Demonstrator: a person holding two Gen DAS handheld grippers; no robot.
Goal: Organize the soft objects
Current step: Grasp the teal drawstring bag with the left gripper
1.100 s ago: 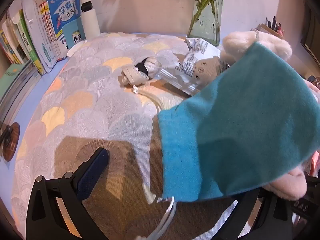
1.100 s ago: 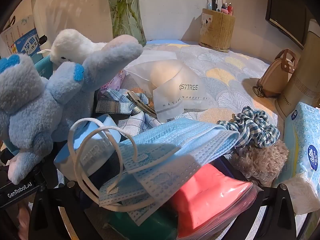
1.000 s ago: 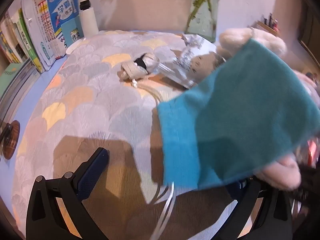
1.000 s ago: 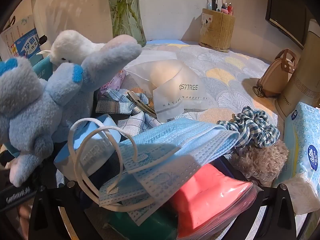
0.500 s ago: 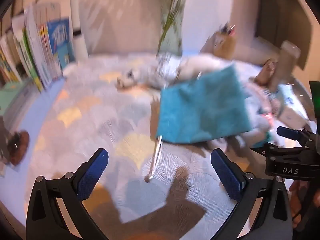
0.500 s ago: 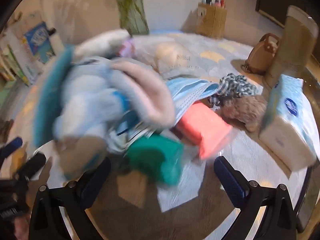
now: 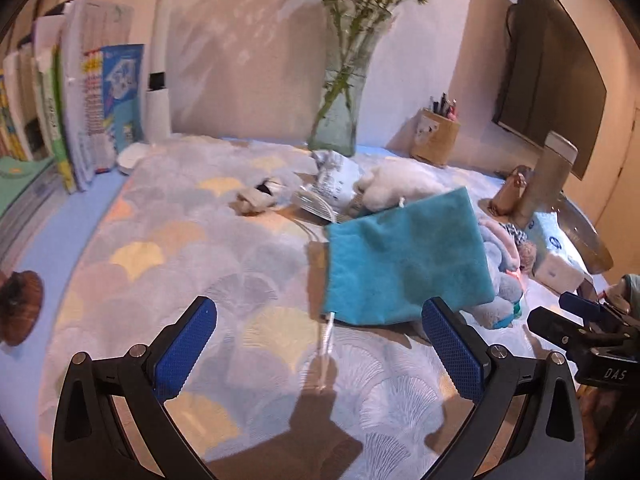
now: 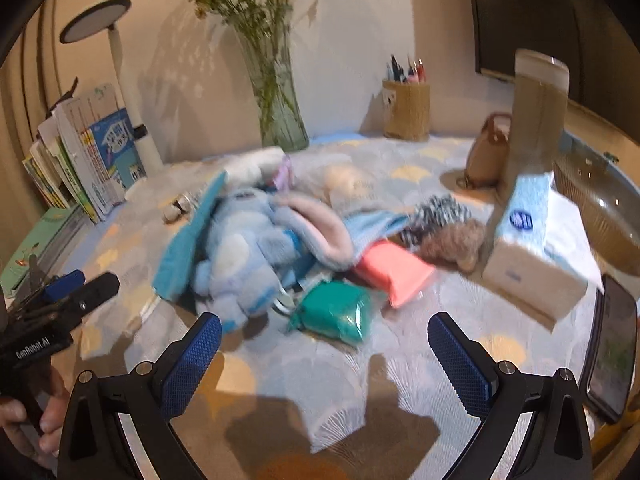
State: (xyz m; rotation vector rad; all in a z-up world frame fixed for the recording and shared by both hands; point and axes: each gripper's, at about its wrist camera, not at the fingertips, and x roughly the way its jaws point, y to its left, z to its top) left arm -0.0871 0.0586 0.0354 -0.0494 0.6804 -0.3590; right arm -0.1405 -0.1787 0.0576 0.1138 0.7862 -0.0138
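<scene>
A pile of soft things lies mid-table on the patterned cloth [image 7: 168,248]. A teal drawstring pouch [image 7: 404,268] drapes over a blue plush toy [image 8: 244,248]; a white plush [image 7: 396,188] lies behind. Beside the blue plush sit a green packet [image 8: 336,314], a pink packet [image 8: 392,274], a light blue face mask [image 8: 372,224], a checked scrunchie [image 8: 440,210] and a brown fuzzy ball [image 8: 452,242]. My left gripper [image 7: 320,348] is open, short of the pouch. My right gripper [image 8: 324,364] is open, in front of the green packet. Both hold nothing.
Books [image 7: 80,108] and a lamp post [image 7: 158,92] stand at the left, a glass vase [image 7: 340,120] and a pen holder [image 7: 436,140] at the back. A tissue box [image 8: 528,248], a tall cylinder [image 8: 538,120], a small brown bag [image 8: 488,156] and a phone [image 8: 612,352] crowd the right.
Both grippers pulled back and up from the pile, so it now lies well ahead of them. The blue plush toppled over and now lies on its side.
</scene>
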